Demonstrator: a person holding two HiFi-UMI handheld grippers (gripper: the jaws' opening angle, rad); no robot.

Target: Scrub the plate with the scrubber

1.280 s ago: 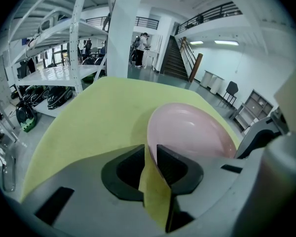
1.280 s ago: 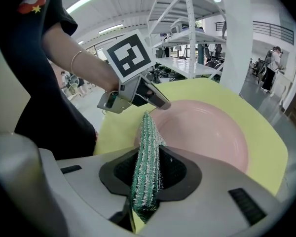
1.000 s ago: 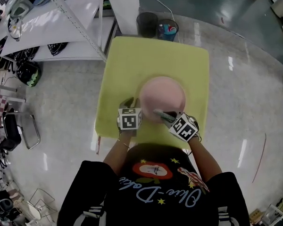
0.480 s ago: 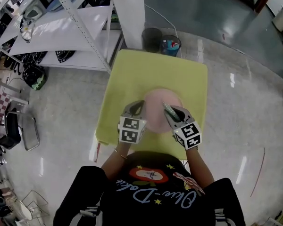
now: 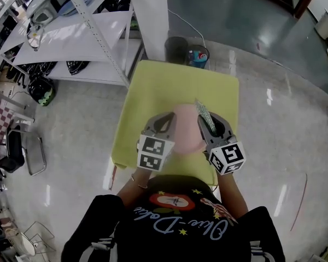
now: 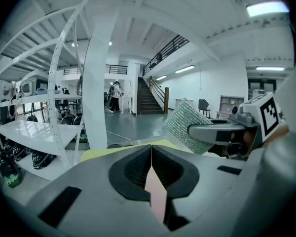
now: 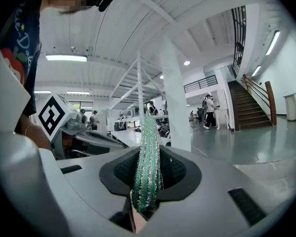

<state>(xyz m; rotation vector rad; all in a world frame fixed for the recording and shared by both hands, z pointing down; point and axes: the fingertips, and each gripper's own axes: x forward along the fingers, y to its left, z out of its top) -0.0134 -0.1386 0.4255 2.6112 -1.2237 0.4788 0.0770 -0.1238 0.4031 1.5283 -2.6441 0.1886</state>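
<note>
The left gripper point(image 5: 163, 121) fingers are pinching the rim of the pink plate point(image 5: 187, 134) above the yellow worktop point(image 5: 169, 83). The right gripper point(image 5: 210, 124) fingers are clamping the green scrubber point(image 5: 202, 112) just right of it. Scrubbing well is probably calling for flat scrubber contact and a firm rim grip.

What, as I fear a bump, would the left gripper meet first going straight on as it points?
Nothing near, apparently: the left gripper, shut on the plate, points between the white column and the scrubber, past the yellow table toward open floor. Depth is unclear.

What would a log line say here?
left hand-held gripper: shut on plate | right hand-held gripper: shut on scrubber | both over yellow table
</note>
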